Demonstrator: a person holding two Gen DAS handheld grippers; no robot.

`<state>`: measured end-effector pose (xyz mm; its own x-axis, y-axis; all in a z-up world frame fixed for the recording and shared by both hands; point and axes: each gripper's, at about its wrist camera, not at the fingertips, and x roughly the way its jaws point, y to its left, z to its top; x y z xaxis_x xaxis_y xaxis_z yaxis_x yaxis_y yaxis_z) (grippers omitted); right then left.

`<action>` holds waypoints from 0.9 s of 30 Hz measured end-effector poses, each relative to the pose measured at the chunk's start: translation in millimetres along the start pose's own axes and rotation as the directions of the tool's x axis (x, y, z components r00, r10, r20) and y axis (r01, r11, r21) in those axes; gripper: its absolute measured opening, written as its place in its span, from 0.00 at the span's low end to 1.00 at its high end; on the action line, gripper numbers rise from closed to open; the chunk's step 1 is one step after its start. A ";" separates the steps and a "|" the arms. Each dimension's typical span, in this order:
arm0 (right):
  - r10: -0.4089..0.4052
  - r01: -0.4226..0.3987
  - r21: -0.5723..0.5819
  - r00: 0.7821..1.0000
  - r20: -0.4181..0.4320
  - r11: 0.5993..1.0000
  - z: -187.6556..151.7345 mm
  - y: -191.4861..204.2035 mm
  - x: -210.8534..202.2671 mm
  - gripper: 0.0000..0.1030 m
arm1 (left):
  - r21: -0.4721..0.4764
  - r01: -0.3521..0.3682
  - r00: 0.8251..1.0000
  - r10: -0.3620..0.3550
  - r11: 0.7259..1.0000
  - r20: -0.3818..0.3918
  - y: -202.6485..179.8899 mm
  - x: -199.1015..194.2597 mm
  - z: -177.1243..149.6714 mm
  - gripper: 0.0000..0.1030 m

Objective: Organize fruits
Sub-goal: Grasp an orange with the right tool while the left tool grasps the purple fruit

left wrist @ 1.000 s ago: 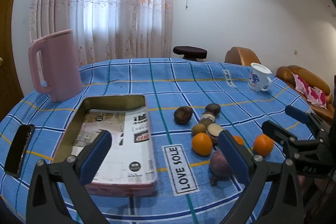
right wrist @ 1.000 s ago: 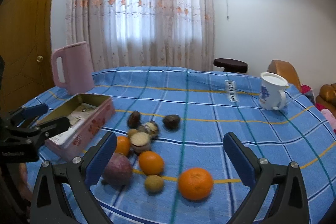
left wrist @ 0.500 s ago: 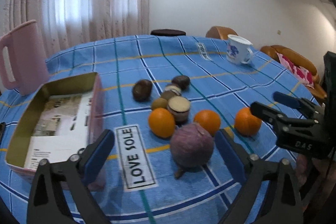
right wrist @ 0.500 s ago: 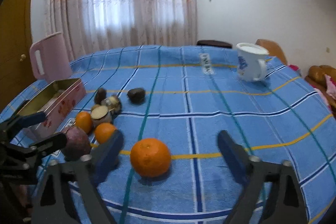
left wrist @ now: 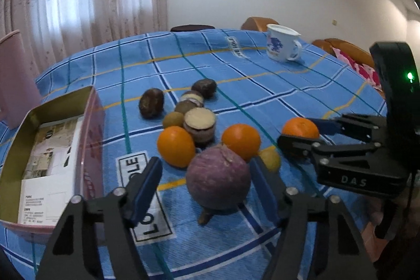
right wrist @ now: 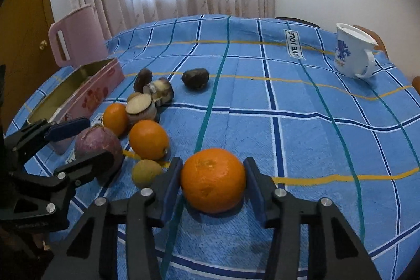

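Note:
Fruit lies clustered on a blue checked tablecloth. A round purple fruit [left wrist: 218,177] sits between the fingers of my left gripper [left wrist: 206,169], whose jaws are closing. Its left pad stands clear of the fruit and its right pad is at the fruit's side. My right gripper [right wrist: 213,167] is closing on a large orange [right wrist: 213,180], both pads touching its sides. The left wrist view shows the same orange [left wrist: 300,127] between those fingers. Two more oranges [left wrist: 176,146] [left wrist: 241,141], a small yellowish fruit [right wrist: 147,172], cut halves [left wrist: 199,122] and dark brown fruits [left wrist: 151,102] lie behind.
A pink tin box [left wrist: 60,101] with printed paper inside stands left of the fruit. A pink jug [right wrist: 76,36] is behind it and a white mug [right wrist: 351,54] at the far right. The two grippers are close side by side at the table's near edge.
Both grippers came down and forward onto the fruit and their jaws narrowed. The purple fruit now sits between the left fingers, and the right pads have reached the large orange.

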<state>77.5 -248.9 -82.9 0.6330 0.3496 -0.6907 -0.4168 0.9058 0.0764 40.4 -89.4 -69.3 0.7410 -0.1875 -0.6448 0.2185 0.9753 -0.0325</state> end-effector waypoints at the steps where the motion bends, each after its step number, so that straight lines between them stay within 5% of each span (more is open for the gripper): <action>1: -0.006 0.006 -0.009 1.000 -0.001 1.000 -0.5 2.1 -0.1 0.48 | 0.005 0.002 1.000 -0.002 1.000 -0.003 -0.9 0.8 0.0 0.67; 5: -0.009 0.010 -0.031 1.000 0.010 0.999 -0.8 6.5 -1.1 0.47 | 0.003 0.063 0.998 -0.063 0.998 -0.001 -0.4 0.3 -1.5 0.50; 27: 0.016 -0.001 -0.056 0.965 0.262 0.998 -11.4 9.4 -40.9 0.47 | -0.064 0.031 0.977 -0.017 0.997 0.212 14.5 -34.3 -8.0 0.50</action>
<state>40.3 -257.3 -62.1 0.7750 0.4143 -0.4772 -0.4536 0.8905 0.0366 13.1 -67.9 -53.8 0.8552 -0.2241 -0.4672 0.2001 0.9745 -0.1013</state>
